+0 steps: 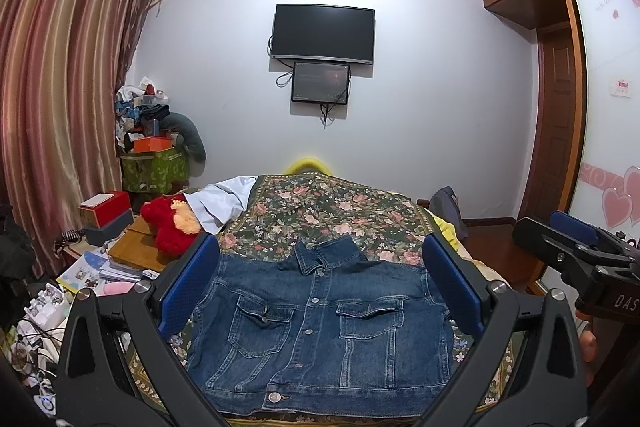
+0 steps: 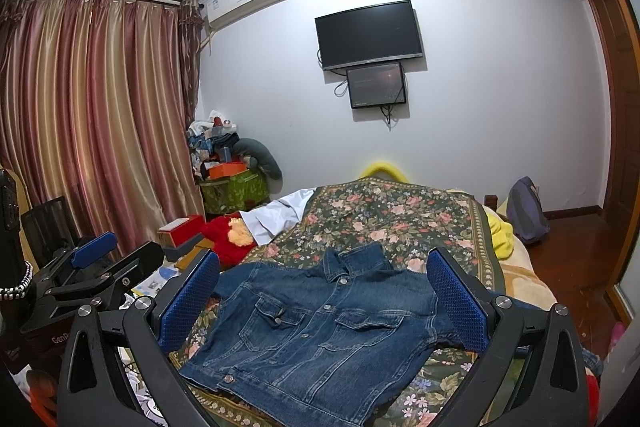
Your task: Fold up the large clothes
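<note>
Left wrist view: left claw (image 1: 320,285) is spread wide, nothing between its blue pads (image 1: 188,283). The denim jacket (image 1: 320,331) lies directly ahead of and below the claw, front up, buttoned, collar pointing away, flat on the floral bedspread (image 1: 340,211). No sleeves show; they seem tucked under or folded in, cannot tell which. The right claw (image 1: 576,247) sits off to the right of this claw, raised above the bed, clear of the cloth.

Right wrist view: right claw (image 2: 322,297) is likewise wide open and empty. The jacket (image 2: 316,331) lies ahead and below, its hem nearest the claw, skewed a little to the left. A strip of denim shows past the right pad (image 2: 460,303), possibly a sleeve. The left claw (image 2: 96,259) hangs to the left, off the bedspread (image 2: 400,211), also apart from the jacket.

Judgement: the jacket is laid out, no fold in progress. Next move calls for each claw to descend onto one side edge, pinch both layers, then carry that edge toward the button line.
</note>
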The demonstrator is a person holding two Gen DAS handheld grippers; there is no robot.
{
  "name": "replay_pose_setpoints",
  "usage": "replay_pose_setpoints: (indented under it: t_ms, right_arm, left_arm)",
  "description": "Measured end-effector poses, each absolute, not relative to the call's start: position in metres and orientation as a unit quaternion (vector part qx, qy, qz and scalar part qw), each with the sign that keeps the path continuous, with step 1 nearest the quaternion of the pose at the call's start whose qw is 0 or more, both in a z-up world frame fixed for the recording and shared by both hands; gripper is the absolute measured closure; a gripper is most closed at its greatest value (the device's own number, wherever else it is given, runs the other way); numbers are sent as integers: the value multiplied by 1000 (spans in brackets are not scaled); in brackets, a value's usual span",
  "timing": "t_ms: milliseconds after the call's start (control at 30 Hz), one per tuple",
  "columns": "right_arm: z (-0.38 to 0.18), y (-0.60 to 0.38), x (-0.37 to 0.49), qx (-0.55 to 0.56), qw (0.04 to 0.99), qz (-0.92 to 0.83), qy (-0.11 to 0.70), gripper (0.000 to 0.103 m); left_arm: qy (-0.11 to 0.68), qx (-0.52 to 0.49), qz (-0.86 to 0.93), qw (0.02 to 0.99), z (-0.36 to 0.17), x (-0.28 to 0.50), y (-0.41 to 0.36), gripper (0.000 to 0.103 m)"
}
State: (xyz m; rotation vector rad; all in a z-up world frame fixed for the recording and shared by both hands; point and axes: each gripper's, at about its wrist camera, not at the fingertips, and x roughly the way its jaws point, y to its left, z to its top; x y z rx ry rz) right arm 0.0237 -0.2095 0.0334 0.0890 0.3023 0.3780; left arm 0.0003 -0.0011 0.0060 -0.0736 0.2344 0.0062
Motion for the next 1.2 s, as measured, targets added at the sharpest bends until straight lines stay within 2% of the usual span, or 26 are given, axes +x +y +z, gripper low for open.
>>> replay_pose_setpoints:
  t_ms: [467, 767, 1000, 1200]
  right_arm:
    - [32, -209, 25, 44, 970, 185, 150, 0]
    - [30, -207, 39, 34, 970, 175, 167, 0]
    - [9, -198, 84, 21, 967, 156, 202, 0]
    - [-14, -183, 157, -16, 957, 156, 242, 0]
  left_arm:
    - [109, -37, 8, 993, 6, -1, -1, 0]
    - [125, -45, 1, 991, -5, 24, 6, 0]
    - [178, -73, 60, 979, -30, 85, 51, 0]
    - [256, -120, 136, 950, -69, 155, 130, 0]
